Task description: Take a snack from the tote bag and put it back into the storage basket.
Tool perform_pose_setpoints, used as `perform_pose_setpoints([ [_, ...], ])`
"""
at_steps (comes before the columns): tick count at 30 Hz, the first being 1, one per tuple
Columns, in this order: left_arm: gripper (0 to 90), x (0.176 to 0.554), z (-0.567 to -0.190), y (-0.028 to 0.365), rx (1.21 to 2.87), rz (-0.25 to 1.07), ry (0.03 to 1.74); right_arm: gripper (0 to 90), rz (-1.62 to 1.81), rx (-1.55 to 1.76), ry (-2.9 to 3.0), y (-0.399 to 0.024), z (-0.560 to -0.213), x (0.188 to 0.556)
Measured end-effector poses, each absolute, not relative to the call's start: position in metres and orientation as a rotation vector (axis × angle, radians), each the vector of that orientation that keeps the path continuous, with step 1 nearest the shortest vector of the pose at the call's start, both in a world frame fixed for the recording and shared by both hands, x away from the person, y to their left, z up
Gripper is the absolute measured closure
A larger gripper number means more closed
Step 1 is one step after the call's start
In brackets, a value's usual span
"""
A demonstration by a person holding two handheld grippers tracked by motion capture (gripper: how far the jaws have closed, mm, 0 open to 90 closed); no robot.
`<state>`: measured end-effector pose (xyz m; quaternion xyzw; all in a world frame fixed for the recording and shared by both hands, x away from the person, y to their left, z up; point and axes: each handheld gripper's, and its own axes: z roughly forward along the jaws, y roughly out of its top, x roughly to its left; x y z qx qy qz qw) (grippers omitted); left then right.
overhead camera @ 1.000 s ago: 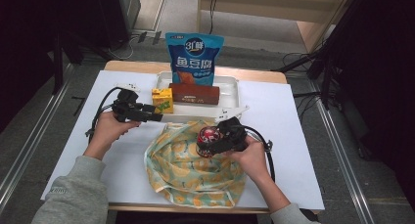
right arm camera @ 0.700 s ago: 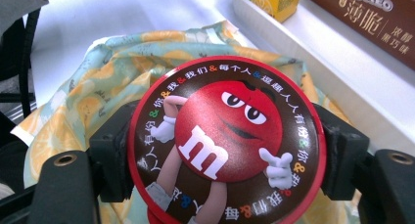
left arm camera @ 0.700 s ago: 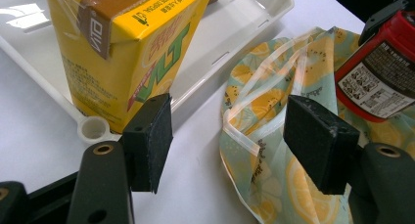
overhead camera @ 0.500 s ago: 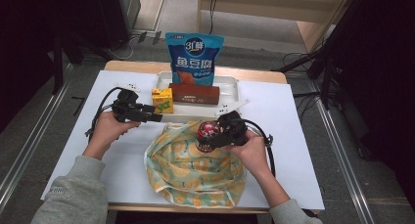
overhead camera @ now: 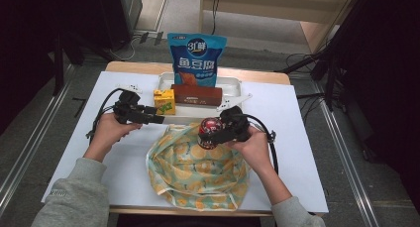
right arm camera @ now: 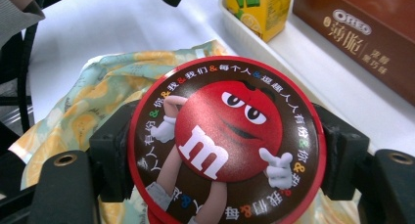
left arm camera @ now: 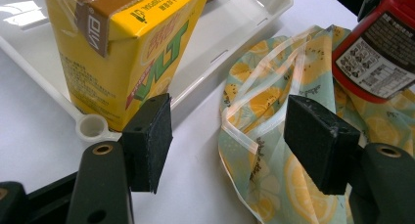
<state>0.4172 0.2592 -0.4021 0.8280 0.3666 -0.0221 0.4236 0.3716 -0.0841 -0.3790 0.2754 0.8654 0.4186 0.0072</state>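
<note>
We find the right gripper [overhead camera: 214, 134] clamped on a round red M&M's tin [right arm camera: 225, 141], held over the far edge of the lemon-print cloth bag [overhead camera: 198, 172] lying at the table's near edge. The left gripper [overhead camera: 157, 120] stands with jaws apart, holding nothing, just beside the yellow drink carton [left arm camera: 122, 48] in the white tray [overhead camera: 233, 85].

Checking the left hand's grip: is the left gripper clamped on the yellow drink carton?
No: the left gripper stands open, the yellow drink carton beside one pad, not between them.
</note>
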Motion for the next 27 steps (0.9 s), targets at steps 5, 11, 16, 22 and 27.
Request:
perform_pose_setpoints([
  [5,35.3,0.417,-0.401,0.26,2.073,-0.056,0.913,26.0,1.319,0.873,2.703,-0.086,-0.375,0.375],
  [11,35.3,0.417,-0.401,0.26,2.073,-0.057,0.913,26.1,1.324,0.881,2.693,-0.088,-0.369,0.379],
  [16,35.3,0.417,-0.401,0.26,2.073,-0.062,0.912,26.1,1.322,0.874,2.69,-0.088,-0.365,0.381],
  [22,35.3,0.417,-0.401,0.259,2.072,-0.065,0.912,26.1,1.331,0.882,2.674,-0.092,-0.359,0.389],
  [27,35.3,0.416,-0.4,0.259,2.067,-0.062,0.911,26.1,1.337,0.885,2.66,-0.095,-0.353,0.394],
])
